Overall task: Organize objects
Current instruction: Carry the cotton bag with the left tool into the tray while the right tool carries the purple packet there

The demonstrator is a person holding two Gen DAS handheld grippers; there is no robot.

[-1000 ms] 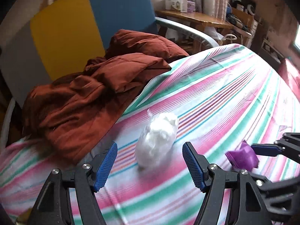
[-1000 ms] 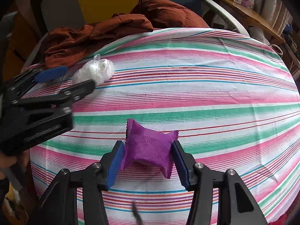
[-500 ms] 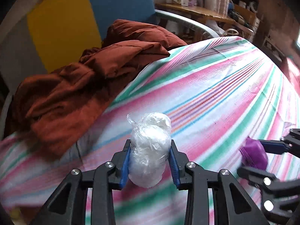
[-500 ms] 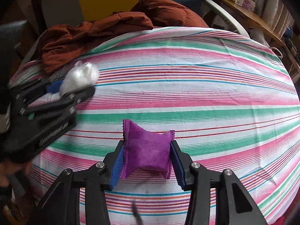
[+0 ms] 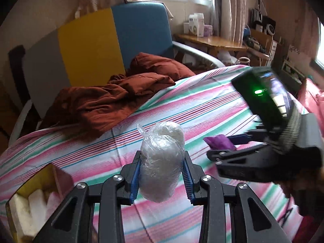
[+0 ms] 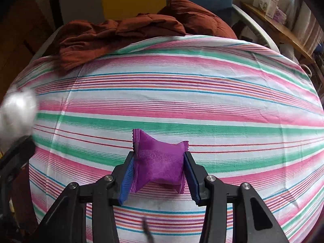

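From my right wrist view the white bundle (image 6: 17, 111) is a blur, cut by the left edge. The yellow box (image 5: 26, 200) is cropped; I can't identify its contents.

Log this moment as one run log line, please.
left gripper: shut on clear-wrapped bundle, lifted | right gripper: shut on purple packet | yellow box: open, lower left

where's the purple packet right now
The purple packet sits low in the middle of the right wrist view, pinched between the right gripper's fingers above the striped sheet; the left wrist view shows it to the right of the plastic-wrapped bundle.
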